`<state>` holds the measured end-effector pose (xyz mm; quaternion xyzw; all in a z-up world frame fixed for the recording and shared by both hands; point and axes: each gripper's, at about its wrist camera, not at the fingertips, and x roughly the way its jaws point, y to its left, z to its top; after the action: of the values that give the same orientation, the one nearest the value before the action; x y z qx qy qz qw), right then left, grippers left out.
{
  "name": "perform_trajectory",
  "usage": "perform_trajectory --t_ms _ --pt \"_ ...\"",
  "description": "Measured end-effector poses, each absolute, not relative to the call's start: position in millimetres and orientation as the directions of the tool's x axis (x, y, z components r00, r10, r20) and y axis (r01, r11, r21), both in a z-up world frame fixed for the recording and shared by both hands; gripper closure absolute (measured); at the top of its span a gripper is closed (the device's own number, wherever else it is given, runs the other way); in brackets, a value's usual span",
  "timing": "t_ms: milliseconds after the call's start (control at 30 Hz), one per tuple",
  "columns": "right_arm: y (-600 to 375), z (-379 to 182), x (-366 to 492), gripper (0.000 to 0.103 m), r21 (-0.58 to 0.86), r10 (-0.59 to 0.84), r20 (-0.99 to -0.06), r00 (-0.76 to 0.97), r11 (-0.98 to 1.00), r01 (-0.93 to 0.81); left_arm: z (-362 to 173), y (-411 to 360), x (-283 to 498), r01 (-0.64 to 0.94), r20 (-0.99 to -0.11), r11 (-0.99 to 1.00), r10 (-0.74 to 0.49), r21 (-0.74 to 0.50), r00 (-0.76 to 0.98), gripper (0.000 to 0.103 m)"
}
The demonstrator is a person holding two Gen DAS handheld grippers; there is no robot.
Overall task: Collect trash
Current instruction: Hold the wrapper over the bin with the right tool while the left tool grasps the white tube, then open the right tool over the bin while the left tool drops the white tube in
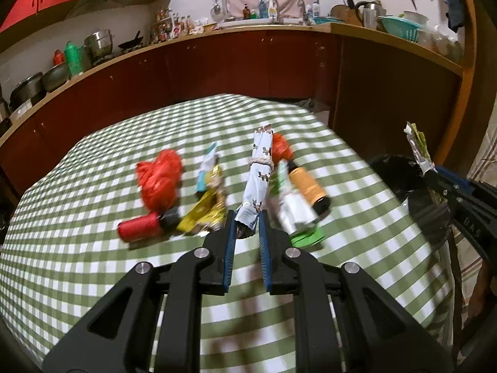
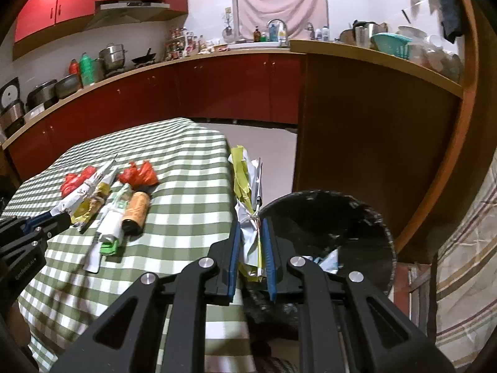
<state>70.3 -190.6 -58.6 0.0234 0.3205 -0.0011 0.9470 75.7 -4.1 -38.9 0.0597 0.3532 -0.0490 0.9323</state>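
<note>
My left gripper (image 1: 247,220) is shut on the near end of a white-blue rolled paper wrapper (image 1: 259,174) tied with string, held over the green checked table (image 1: 93,264). On the table lie a red plastic bag (image 1: 160,177), a red can (image 1: 139,227), a yellow foil wrapper (image 1: 206,208), an orange bottle (image 1: 309,186) and a white-green packet (image 1: 295,214). My right gripper (image 2: 251,230) is shut on a yellow-white crumpled wrapper bundle (image 2: 245,186), held at the rim of a black trash bin (image 2: 329,227) right of the table. The left gripper (image 2: 52,217) also shows in the right wrist view.
The bin (image 1: 400,177) stands off the table's right edge and holds some paper (image 2: 326,261). A red kitchen counter (image 1: 217,62) with pots and bottles runs behind. A wooden counter end (image 2: 372,124) stands behind the bin. Striped cloth (image 2: 466,264) hangs at far right.
</note>
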Motion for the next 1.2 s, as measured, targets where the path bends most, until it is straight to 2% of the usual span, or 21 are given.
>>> perform_trajectory --t_ms 667,1200 --pt "-247 -65 71 0.087 0.006 -0.135 -0.604 0.786 0.985 0.174 -42 -124 109 0.306 -0.624 0.948 -0.186 0.09 0.759 0.088" --pt "-280 -80 80 0.087 0.05 -0.131 -0.621 0.772 0.977 0.206 -66 -181 125 0.387 -0.676 0.915 -0.212 0.117 0.706 0.088"
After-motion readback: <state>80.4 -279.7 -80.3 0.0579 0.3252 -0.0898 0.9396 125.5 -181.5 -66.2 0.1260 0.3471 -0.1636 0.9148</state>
